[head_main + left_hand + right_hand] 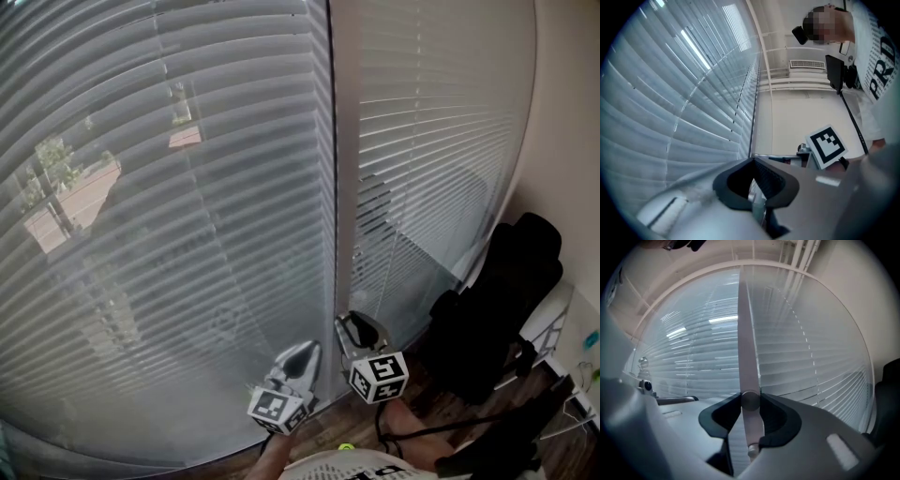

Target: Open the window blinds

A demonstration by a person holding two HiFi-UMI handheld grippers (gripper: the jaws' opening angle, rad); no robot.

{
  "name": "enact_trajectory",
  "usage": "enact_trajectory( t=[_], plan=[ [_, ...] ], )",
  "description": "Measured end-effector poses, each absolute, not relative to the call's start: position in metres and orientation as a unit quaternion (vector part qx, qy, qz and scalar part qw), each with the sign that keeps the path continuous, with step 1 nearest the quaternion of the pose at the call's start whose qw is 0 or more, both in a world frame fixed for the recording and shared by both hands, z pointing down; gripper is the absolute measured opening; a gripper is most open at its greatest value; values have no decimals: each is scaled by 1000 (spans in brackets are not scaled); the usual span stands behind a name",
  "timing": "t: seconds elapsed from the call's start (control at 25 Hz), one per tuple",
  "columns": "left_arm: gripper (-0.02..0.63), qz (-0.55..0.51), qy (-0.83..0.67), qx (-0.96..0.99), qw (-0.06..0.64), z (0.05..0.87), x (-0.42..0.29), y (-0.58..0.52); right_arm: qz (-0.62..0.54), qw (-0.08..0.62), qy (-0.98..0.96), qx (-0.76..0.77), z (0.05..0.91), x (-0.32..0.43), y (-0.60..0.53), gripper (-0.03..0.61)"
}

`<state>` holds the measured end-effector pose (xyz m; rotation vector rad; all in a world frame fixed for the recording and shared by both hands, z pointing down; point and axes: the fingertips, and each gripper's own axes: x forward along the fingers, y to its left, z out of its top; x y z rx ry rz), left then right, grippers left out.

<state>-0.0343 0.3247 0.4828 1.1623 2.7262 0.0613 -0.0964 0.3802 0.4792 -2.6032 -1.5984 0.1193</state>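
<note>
Blinds [187, 206] cover the window straight ahead of both grippers. Slats are tilted part-way, so roofs & trees show thru. A 2nd, narrower blind [431, 131] hangs to the right of it. Tilt wand [746, 333] hangs vertical in front of the slats. Right gripper [750, 401] is clamped on the wand near its lower end, prob. because rolling the wand is what turns the slats. Left gripper [752, 160] has its jaws together w/ nothing between them. It sits just beside the right one, close to the slats, apparently parked out of the way. Both point approx. level at the window, low in the head view.
</note>
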Motion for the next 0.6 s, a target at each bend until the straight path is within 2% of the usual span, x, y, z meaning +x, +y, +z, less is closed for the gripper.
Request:
enact_trajectory(
  t=[0.32, 0.48, 0.6],
  plan=[
    [-6, 22, 916, 390, 88, 483, -35, 325, 38, 35, -526, -849, 479, -96, 380, 133],
    [-6, 20, 917, 389, 89, 481, -35, 325, -14, -25, -526, -850, 477, -95, 378, 137],
    [-6, 20, 916, 389, 90, 481, -35, 326, -74, -95, -511, -851, 475, -88, 372, 177]
  ],
)
